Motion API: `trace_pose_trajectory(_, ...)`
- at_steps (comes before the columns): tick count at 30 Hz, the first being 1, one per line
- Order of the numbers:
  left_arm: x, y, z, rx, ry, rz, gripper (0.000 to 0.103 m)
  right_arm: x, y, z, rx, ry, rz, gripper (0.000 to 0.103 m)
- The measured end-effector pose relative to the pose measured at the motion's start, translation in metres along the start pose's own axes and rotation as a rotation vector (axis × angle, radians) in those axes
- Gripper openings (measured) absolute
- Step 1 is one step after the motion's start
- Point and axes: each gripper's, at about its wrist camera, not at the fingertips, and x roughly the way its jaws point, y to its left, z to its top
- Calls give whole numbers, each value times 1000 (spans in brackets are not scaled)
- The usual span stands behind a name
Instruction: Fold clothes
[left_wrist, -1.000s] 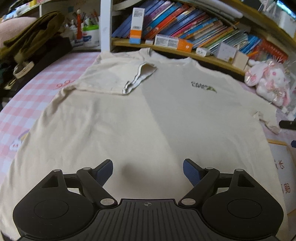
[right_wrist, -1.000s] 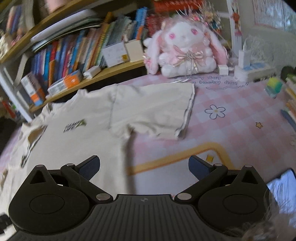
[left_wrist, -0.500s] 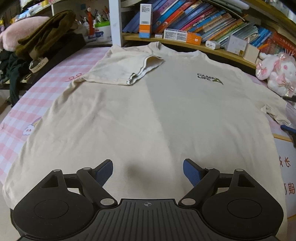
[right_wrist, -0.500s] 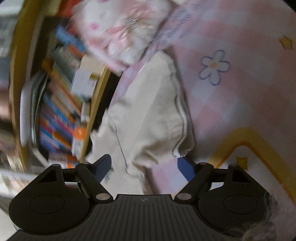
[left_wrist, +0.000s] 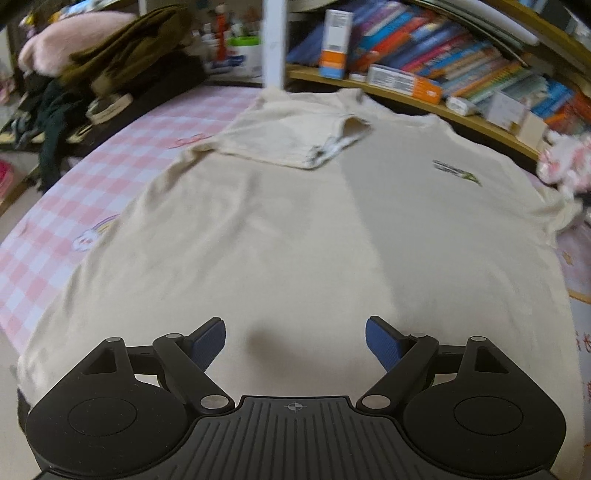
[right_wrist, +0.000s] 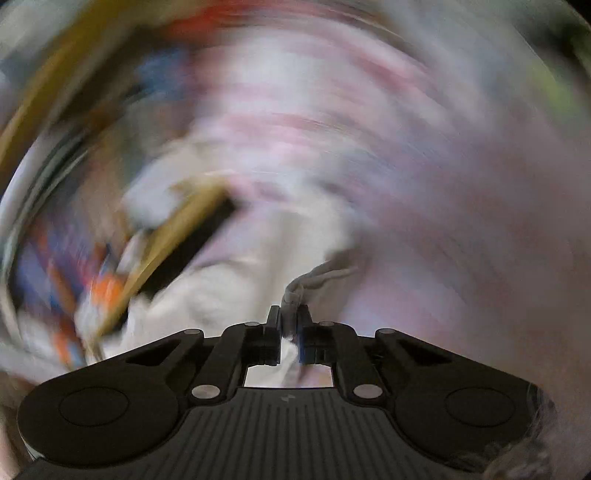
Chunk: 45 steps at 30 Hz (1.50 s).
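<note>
On the pink checked bedspread (left_wrist: 55, 258), the cream cotton T-shirt (left_wrist: 295, 229) lies flat; the right gripper (right_wrist: 289, 321) pinches its sleeve hem (right_wrist: 314, 277) at twelve o'clock, likely to fold inward, while the left gripper (left_wrist: 295, 341) hovers released.

Left wrist view: looks forward and steeply down along the open blue-padded left gripper (left_wrist: 295, 341), from near the hem of a cream short-sleeved cotton T-shirt (left_wrist: 295, 229) spread on a pink-and-white checked cloth (left_wrist: 55, 236). It faces up the shirt toward the collar and a wooden shelf of coloured books (left_wrist: 461, 77) behind.

Right wrist view: sits very close to the cloth, looking along the black right gripper (right_wrist: 289, 321); a cream fold of the shirt (right_wrist: 295, 291) fills the near centre. Heavy blur smears the rest.

Shared: the shirt, the pink cloth, and blurred book colours at the right view's left edge.
</note>
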Motion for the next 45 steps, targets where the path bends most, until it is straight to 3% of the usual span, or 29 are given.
trace_pose_trajectory(2,1,12,-1,-26,6,12,85,9,56,-13,-309,1,44,8)
trace_pose_trajectory(5,1,23,-1,-48,9,23,85,31,124,-63,-701,171,154,8)
trace_pose_trajectory(7,2,27,-1,-50,8,23,85,44,143,-98,-848,273,173,8)
trace_pose_trajectory(9,2,30,-2,-49,11,23,86,51,148,-123,-916,318,160,27)
trace_pose_trajectory(10,3,31,-2,-51,13,24,85,49,145,-127,-904,309,162,47)
trace_pose_trajectory(11,4,33,-2,-53,17,24,85,44,140,-125,-867,298,191,57)
trace_pose_trajectory(14,6,35,-2,-59,22,20,85,29,124,-112,-739,301,302,59)
trace_pose_trajectory(16,8,34,-1,-58,22,13,85,25,121,-104,-697,293,305,60)
trace_pose_trajectory(24,12,25,-1,-43,19,-13,85,6,59,-79,-437,198,132,53)
trace_pose_trajectory(28,11,19,-1,-39,19,-17,85,15,37,-71,-345,242,103,46)
trace_pose_trajectory(30,10,14,-1,-29,19,-21,85,18,33,-72,-317,275,133,39)
trace_pose_trajectory(32,9,9,-1,-16,19,-25,85,19,33,-74,-319,295,140,20)
trace_pose_trajectory(34,7,5,-2,-7,13,-29,86,16,31,-74,-334,287,118,11)
trace_pose_trajectory(39,6,2,-3,-13,18,-15,85,10,18,-71,-336,276,78,13)
trace_pose_trajectory(42,4,-3,-2,-4,14,-14,86,3,20,-68,-354,281,122,24)
trace_pose_trajectory(43,4,-4,-2,0,14,-14,85,-1,22,-66,-354,274,147,34)
trace_pose_trajectory(45,4,-8,-2,12,15,-16,86,-5,26,-61,-344,243,179,37)
